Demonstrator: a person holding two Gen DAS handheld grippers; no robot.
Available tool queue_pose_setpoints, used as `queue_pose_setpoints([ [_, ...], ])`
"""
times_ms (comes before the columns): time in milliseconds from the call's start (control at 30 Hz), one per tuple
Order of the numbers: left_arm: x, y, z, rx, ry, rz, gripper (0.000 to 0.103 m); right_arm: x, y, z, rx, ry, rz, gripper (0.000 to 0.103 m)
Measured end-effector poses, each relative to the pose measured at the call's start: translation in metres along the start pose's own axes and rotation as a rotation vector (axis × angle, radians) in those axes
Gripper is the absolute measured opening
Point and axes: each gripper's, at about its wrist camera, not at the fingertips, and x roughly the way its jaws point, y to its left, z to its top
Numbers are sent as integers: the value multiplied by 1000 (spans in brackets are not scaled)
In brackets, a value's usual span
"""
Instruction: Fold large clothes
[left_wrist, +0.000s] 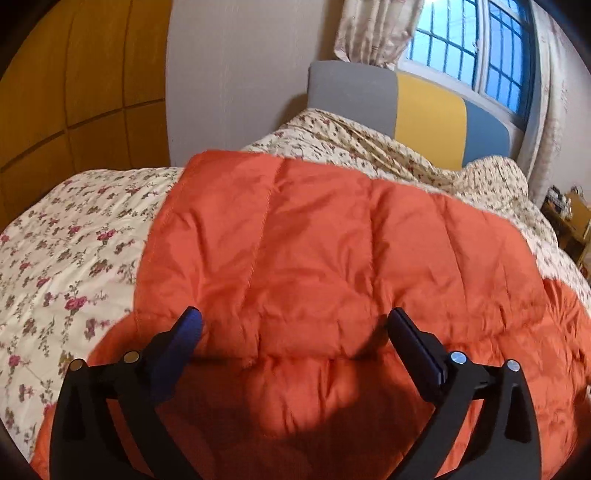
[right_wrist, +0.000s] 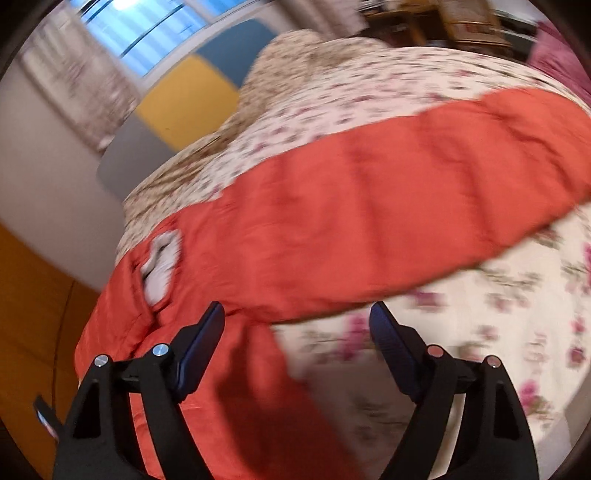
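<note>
An orange quilted puffer jacket (left_wrist: 314, 251) lies spread on a floral bedspread (left_wrist: 62, 266). My left gripper (left_wrist: 295, 325) is open and empty, its blue-padded jaws wide apart just above the jacket's body. In the right wrist view, which is blurred, the jacket (right_wrist: 351, 206) stretches across the bed, one long part reaching right, with a white label (right_wrist: 162, 262) showing at its left. My right gripper (right_wrist: 297, 321) is open and empty above the jacket's near edge, where it meets the bedspread (right_wrist: 480, 332).
A headboard with grey, yellow and blue panels (left_wrist: 424, 110) stands at the far end with a rumpled floral quilt (left_wrist: 369, 147) against it. A window with curtains (left_wrist: 472, 40) is behind. An orange wardrobe (left_wrist: 74, 92) is left; a wooden side table (left_wrist: 569, 218) right.
</note>
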Motion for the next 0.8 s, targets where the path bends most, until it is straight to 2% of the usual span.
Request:
queue_pose_setpoints([
  [100, -1, 2, 0, -13, -6, -2, 100, -14, -30, 2, 65, -54, -54, 81],
  [267, 3, 8, -2, -40, 9, -13, 100, -36, -70, 17, 199, -152, -97, 78],
  [500, 3, 6, -3, -42, 13, -6, 100, -44, -117, 44, 374, -236, -94, 75],
  [633, 4, 3, -3, -42, 16, -1, 100, -43, -129, 55, 421, -270, -92, 74],
  [800, 5, 2, -3, -46, 24, 0, 100, -42, -139, 64, 486, -294, -97, 67],
])
